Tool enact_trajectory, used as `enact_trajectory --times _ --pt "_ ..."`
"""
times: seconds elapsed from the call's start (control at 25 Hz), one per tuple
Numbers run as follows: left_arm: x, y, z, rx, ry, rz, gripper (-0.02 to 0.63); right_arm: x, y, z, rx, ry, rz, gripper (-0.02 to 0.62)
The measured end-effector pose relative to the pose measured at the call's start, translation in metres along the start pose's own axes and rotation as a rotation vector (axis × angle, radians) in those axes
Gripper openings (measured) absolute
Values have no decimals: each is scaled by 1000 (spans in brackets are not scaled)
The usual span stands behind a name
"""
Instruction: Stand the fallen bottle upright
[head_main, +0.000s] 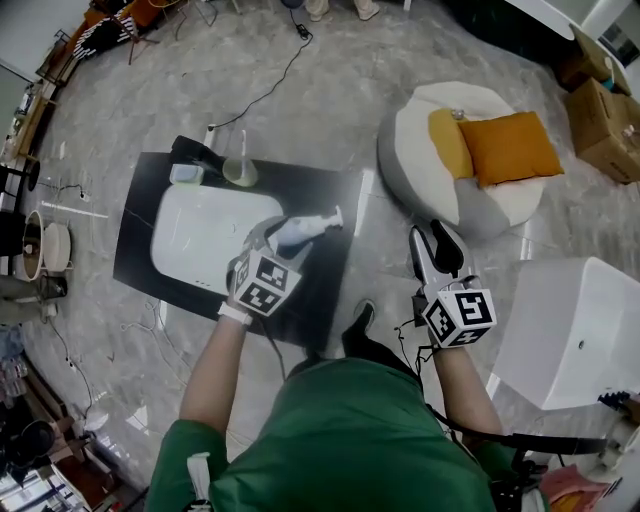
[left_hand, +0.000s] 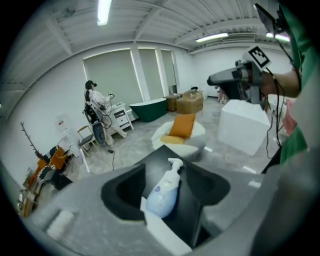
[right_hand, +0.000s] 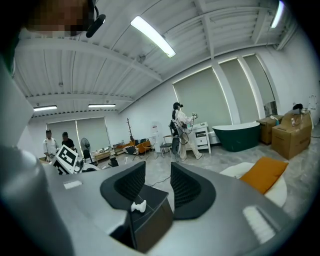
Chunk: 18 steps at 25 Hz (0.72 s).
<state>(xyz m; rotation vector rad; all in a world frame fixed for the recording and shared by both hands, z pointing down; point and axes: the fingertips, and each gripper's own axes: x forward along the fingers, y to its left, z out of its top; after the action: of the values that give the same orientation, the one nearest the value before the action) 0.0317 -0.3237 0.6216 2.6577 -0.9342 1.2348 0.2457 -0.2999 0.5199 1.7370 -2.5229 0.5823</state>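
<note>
**Left gripper** (head_main: 283, 238): fingers (left_hand: 122, 195) spread wide. The bottle (left_hand: 162, 195) lies in the gap between them, and neither pad presses on it. The gripper points steeply down at the counter (left_hand: 190, 212).

**Right gripper** (head_main: 432, 245): fingers (right_hand: 187, 190) spread, nothing between them. It is held off the counter's right end, well apart from the bottle. Through the gap its own view shows only a corner of the counter (right_hand: 150, 220) and the bottle's white pump head (right_hand: 137, 206).

**Bottle** (head_main: 305, 230): pale blue-white pump bottle, lying on its side on the black counter (head_main: 140, 200). Its base is at the right rim of the white basin (head_main: 200, 235) set into the counter. In the head view its pump head points right, towards the counter's end.

**Surroundings:** two small items stand at the counter's far edge, a pale dish (head_main: 240, 172) and a small box (head_main: 187, 174). On the grey floor to the right are a round white seat (head_main: 410, 130) bearing an orange cushion (head_main: 510, 148), and nearer the person a white box (head_main: 570, 330).
</note>
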Motion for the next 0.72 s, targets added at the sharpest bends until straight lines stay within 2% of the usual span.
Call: enact_trajectory --times 0.32,0.44,0.72 --pt "60 -9 -22 181 185 -81 261 8 -30 -11 22 29 -28 158" --pt "80 -13 -36 225 249 -118 258 10 -38 -16 29 38 -41 158" --pt "116 -16 -69 394 428 -180 258 9 -51 -24 40 48 -76 158"
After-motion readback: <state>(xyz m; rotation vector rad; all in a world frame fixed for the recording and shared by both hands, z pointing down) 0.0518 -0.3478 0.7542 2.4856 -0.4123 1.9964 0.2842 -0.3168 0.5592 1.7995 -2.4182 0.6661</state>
